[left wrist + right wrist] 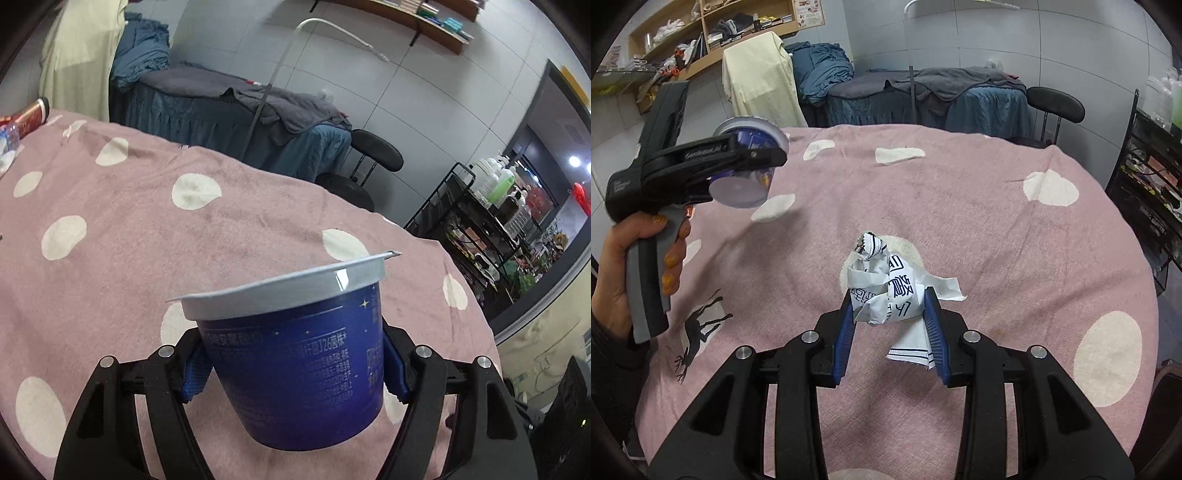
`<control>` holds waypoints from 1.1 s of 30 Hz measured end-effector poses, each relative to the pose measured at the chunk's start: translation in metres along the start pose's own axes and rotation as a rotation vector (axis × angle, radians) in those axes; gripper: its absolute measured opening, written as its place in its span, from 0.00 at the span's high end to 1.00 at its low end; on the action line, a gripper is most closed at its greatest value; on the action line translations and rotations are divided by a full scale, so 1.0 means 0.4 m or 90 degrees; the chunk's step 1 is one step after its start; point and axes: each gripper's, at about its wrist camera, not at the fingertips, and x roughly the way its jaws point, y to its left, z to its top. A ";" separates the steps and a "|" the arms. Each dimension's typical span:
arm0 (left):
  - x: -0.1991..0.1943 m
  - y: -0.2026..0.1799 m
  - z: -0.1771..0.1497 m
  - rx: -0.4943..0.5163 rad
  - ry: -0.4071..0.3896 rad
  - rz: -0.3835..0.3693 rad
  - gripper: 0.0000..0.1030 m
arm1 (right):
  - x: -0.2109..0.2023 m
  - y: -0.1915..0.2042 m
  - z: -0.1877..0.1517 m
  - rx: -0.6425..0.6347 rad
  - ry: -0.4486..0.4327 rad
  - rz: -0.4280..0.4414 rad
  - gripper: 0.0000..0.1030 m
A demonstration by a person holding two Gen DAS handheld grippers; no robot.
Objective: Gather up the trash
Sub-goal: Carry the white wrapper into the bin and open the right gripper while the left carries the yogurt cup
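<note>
A: Gripping a dark blue plastic yogurt cup with a pale foil lid (295,369), the left gripper (291,373) holds it off the pink white-dotted tablecloth (129,240).

B: Right one?

A: The right gripper (890,321) is clenched on a crumpled white printed paper wrapper (886,288), above the cloth's middle.

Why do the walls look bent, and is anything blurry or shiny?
Left wrist view: fisheye lens bows the grey tiled wall; a glare spot sits on the blue yogurt cup's pale rim. Right wrist view: pink spotted tablecloth bulges round; the crumpled white wrapper is sharp.
</note>
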 end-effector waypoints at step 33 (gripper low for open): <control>-0.209 -0.428 -0.338 0.212 -0.060 -0.138 0.29 | -0.434 -0.171 -0.273 0.131 -0.168 -0.171 0.64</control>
